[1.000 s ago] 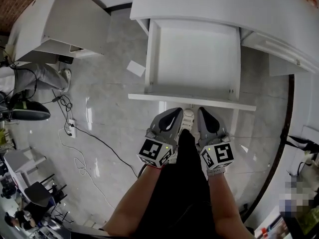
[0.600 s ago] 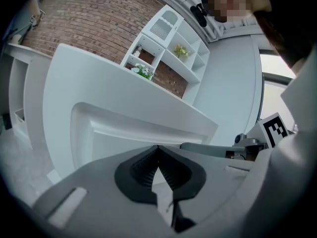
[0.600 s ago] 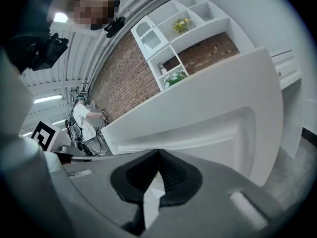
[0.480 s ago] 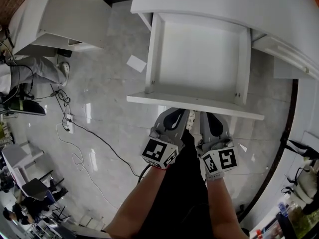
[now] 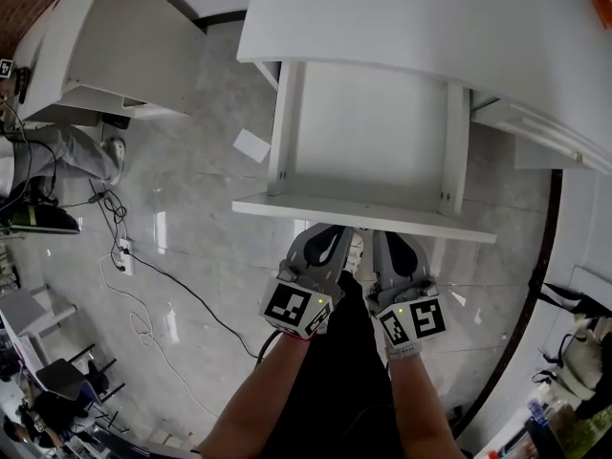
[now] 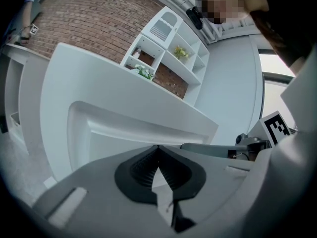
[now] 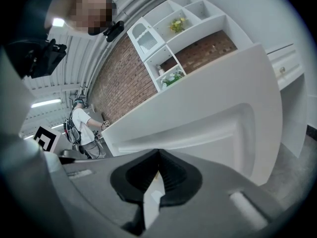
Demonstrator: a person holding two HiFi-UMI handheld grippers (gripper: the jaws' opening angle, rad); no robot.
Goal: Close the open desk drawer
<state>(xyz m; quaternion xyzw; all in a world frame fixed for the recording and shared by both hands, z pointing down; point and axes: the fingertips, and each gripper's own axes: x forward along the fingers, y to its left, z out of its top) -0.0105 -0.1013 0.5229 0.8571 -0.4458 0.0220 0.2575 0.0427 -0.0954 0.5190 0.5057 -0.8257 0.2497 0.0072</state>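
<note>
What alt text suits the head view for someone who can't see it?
A white desk drawer stands pulled open from a white desk, seen from above. Close to its front panel, a person holds the left gripper and right gripper side by side over a tiled floor.

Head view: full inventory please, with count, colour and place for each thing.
Desk drawer: one, white, open, centre, under the desk top.
Desk: one, white, curved top across the upper edge.
Second desk: one, white, upper left.
Sheet of paper: one, white, on the floor left of the drawer.
Cable: at least one, black, across the floor at left.
Floor: grey marbled tiles.
Another person: one, grey trousers, far left.
Left gripper: one, grey, fingers together, just before the drawer front.
Right gripper: one, grey, fingers together, beside it.
Forearms: two, bottom centre.
</note>
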